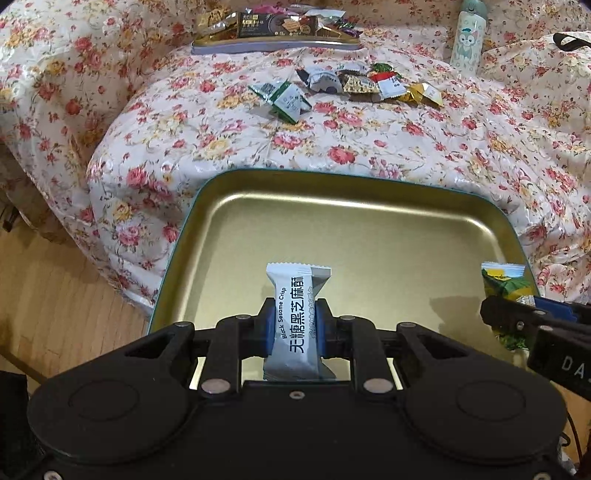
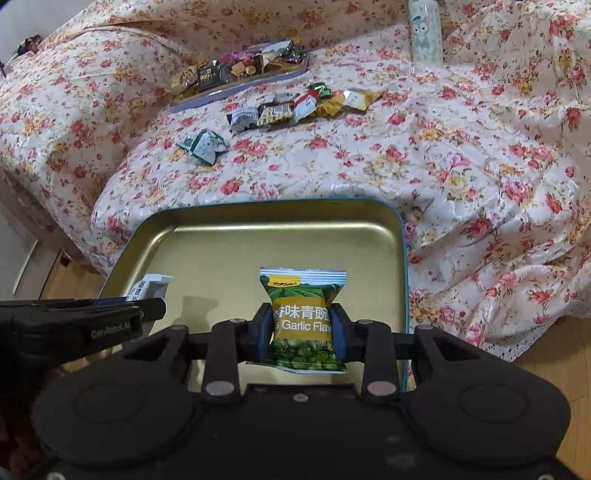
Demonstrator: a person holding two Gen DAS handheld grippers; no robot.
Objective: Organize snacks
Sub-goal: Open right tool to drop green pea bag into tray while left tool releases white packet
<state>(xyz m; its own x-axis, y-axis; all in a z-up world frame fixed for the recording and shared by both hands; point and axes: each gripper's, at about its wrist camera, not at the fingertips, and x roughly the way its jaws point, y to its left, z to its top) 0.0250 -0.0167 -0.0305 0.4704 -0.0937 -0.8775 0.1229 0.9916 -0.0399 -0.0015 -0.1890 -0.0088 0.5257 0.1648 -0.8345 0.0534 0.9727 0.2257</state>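
My left gripper (image 1: 295,321) is shut on a grey and white black sesame crisp packet (image 1: 297,317), held upright over the near part of an empty gold tin tray (image 1: 369,229). My right gripper (image 2: 302,325) is shut on a green and yellow garlic pea packet (image 2: 303,317), held over the same tray (image 2: 229,251) to the right of the left gripper. Each gripper shows at the edge of the other's view: the right gripper (image 1: 532,317) with its pea packet (image 1: 504,280), the left gripper (image 2: 147,306) with its sesame packet (image 2: 147,288).
Several loose snack packets (image 1: 369,81) lie on the flowered cloth (image 1: 369,147) beyond the tray, with a green and white pair (image 1: 284,99) to their left. A second tray full of snacks (image 1: 273,33) sits further back. A pale bottle (image 1: 467,33) stands at the back right. Wood floor (image 1: 55,288) lies left.
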